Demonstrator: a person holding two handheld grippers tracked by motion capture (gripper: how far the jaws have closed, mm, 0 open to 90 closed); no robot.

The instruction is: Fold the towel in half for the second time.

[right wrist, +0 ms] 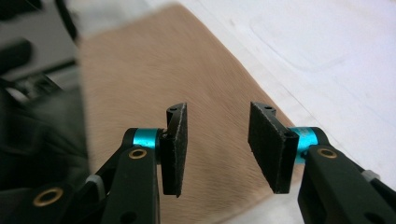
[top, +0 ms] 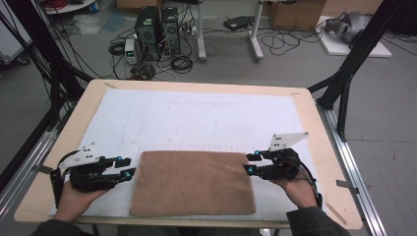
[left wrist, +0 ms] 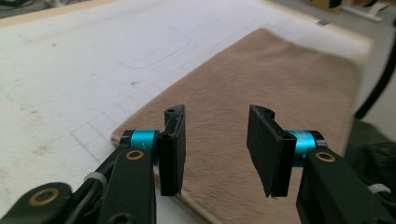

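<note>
A tan towel (top: 193,183) is lying flat on the white mat (top: 196,118), near the person's edge of the wooden table (top: 314,128), folded into a neat rectangle. The left gripper (top: 129,167) is hovering just off the towel's left short edge, its jaws standing apart with nothing between them; in the left gripper view the towel (left wrist: 261,93) is stretching away beyond the parted black pads (left wrist: 172,154), its near corner sitting under them. The right gripper (top: 250,163) is hanging at the towel's right short edge, near the far right corner, jaws likewise spread and gripping nothing; in the right gripper view the cloth (right wrist: 154,79) is spreading beneath and beyond the pads (right wrist: 267,144). Both grippers are pointing inward toward each other across the towel. Beyond the towel's far long edge the mat is lying bare up to the table's far side, giving wide room. The towel's near long edge is sitting close to the table's front edge.
</note>
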